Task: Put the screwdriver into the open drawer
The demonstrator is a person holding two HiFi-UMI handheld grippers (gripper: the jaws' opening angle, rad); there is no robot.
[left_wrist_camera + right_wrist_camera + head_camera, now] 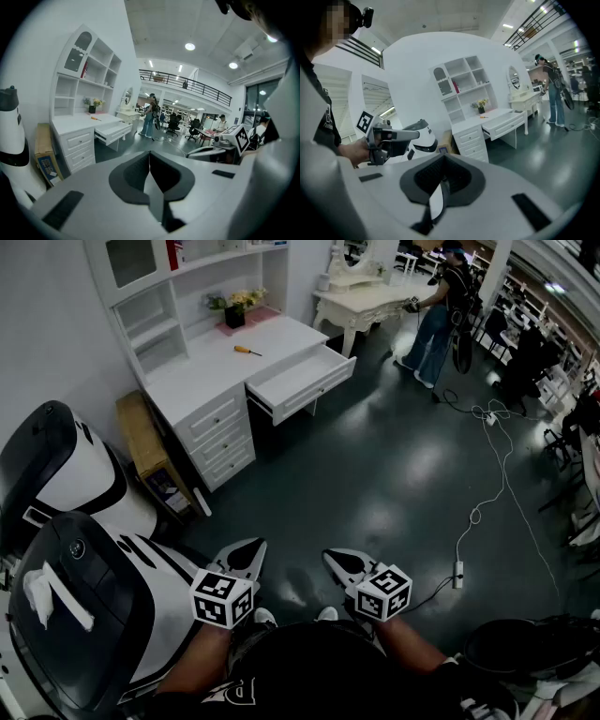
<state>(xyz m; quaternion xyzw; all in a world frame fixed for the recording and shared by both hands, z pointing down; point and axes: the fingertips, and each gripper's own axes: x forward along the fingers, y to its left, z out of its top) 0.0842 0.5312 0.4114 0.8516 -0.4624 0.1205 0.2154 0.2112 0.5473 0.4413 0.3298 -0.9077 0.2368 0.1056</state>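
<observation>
A screwdriver (247,351) with an orange handle lies on top of the white desk (202,371), far ahead at the upper left. Just right of it, the desk's top drawer (302,379) stands pulled open with nothing visible inside. Both grippers hover low near my body, far from the desk. My left gripper (251,549) is shut with nothing in it, and my right gripper (336,559) is shut and empty too. The left gripper view shows the screwdriver (96,119) and drawer (112,132) small in the distance. They appear likewise in the right gripper view: screwdriver (483,117), drawer (506,124).
Two white-and-black machines (66,474) stand close on my left. A cardboard box (141,432) leans beside the desk. A flower pot (234,313) sits on the desk's back. A person (441,306) stands at a cream table. Cables (492,474) and a power strip (457,574) cross the dark floor.
</observation>
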